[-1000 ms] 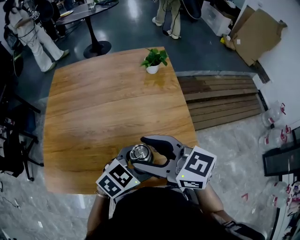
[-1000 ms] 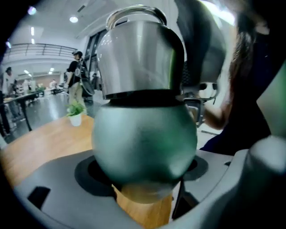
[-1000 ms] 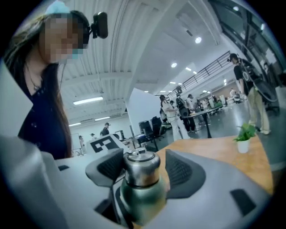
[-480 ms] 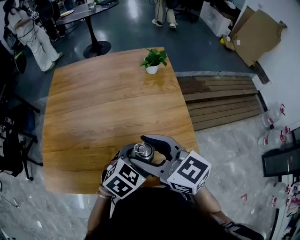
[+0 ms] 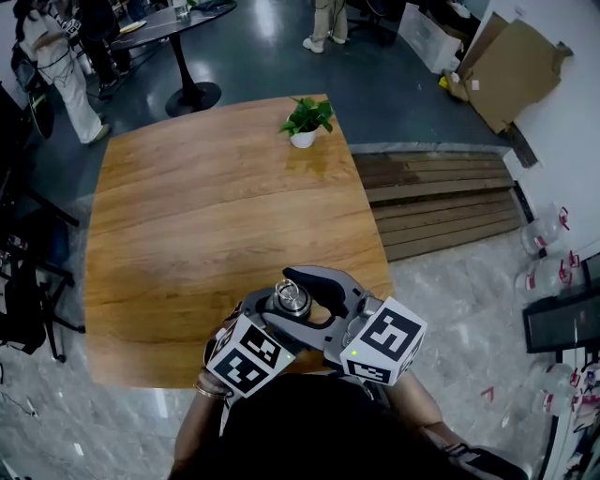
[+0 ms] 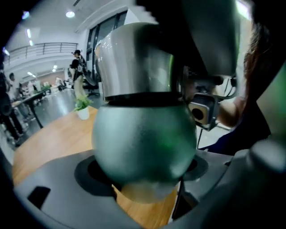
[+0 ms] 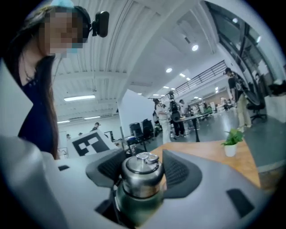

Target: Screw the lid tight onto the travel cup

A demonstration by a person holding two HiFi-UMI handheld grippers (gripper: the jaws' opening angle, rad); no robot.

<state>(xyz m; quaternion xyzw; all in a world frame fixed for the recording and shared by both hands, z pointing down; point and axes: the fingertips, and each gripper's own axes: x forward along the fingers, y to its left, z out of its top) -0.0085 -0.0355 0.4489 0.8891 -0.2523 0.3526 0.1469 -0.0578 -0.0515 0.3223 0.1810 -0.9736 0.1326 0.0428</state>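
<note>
The travel cup is held over the near edge of the wooden table [image 5: 206, 216]. It has a dark green body [image 6: 143, 143] and a steel lid [image 5: 291, 298] with a small knob on top. My left gripper [image 5: 272, 317] is shut on the green body, which fills the left gripper view under the lid [image 6: 134, 62]. My right gripper [image 5: 307, 292] comes in from the right and is shut on the lid [image 7: 142, 172], with ribbed pads on both sides. The green body [image 7: 134, 205] shows just below the jaws. The cup stands roughly upright.
A small potted plant [image 5: 305, 120] stands at the table's far edge. Wooden steps [image 5: 441, 202] lie to the right and cardboard [image 5: 516, 66] leans at the far right. A round black table [image 5: 178, 23] and people stand beyond.
Both grippers and the cup have shifted slightly up and right. The left gripper's marker cube has turned a little; both grips are unchanged.
</note>
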